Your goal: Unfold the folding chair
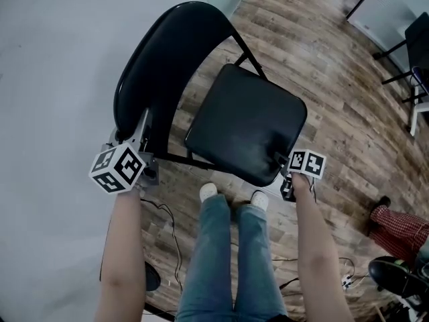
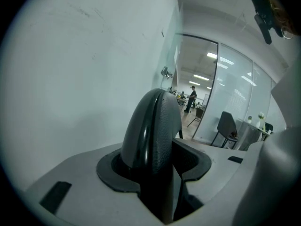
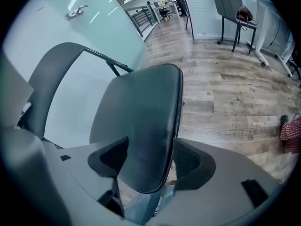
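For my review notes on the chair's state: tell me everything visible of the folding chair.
The folding chair is black, with a padded, leather-like seat, a curved backrest and thin metal tubing, standing largely opened on wood-look flooring beside a pale wall. The left gripper clamps the backrest's edge; the right gripper grips the seat's front corner.

Blue jeans [image 1: 221,260], white shoes [image 1: 209,192]; grey claws [image 1: 143,127] bear black-and-white marker cubes [image 1: 117,168].

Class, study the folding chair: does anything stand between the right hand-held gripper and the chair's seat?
Nothing visible does. The seat already sits between the jaws of the right hand-held gripper, against both pads, with only floor beyond it.
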`<state>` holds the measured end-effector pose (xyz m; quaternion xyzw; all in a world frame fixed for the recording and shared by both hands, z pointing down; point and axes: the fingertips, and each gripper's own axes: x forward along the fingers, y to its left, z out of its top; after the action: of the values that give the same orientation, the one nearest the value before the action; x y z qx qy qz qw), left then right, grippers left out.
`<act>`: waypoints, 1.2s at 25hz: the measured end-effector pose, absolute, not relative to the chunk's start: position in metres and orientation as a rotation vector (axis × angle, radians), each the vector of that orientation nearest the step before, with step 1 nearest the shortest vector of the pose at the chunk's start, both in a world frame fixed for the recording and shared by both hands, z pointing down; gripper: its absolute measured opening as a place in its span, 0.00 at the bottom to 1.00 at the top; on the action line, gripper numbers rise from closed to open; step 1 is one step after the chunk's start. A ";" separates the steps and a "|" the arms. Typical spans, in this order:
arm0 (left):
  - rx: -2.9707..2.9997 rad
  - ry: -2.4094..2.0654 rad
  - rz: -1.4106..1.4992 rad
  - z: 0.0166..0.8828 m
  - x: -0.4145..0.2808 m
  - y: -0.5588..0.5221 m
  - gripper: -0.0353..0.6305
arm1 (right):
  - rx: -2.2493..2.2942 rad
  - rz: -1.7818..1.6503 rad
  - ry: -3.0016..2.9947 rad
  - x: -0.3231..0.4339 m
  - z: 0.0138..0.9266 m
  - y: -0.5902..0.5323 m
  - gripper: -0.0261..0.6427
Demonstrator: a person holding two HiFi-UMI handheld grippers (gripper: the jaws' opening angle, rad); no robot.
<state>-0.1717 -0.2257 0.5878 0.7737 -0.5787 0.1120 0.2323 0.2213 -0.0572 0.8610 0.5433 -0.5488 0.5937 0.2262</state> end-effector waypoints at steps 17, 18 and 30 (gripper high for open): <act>2.059 -1.548 0.378 0.580 -0.172 -0.217 0.46 | 1.585 1.521 -1.557 0.203 0.754 -0.047 0.11; 2.044 -1.562 0.357 0.576 -0.175 -0.217 0.46 | 1.594 1.514 -1.559 0.204 0.747 -0.048 0.09; 2.113 -1.600 0.473 0.508 -0.167 -0.189 0.52 | 1.609 1.455 -1.647 0.202 0.657 -0.058 0.05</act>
<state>-0.1674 -0.1893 0.5085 0.7651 -0.5793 0.1714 0.2227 0.2024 -0.0577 0.6570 0.5780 -0.5916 0.5225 0.2072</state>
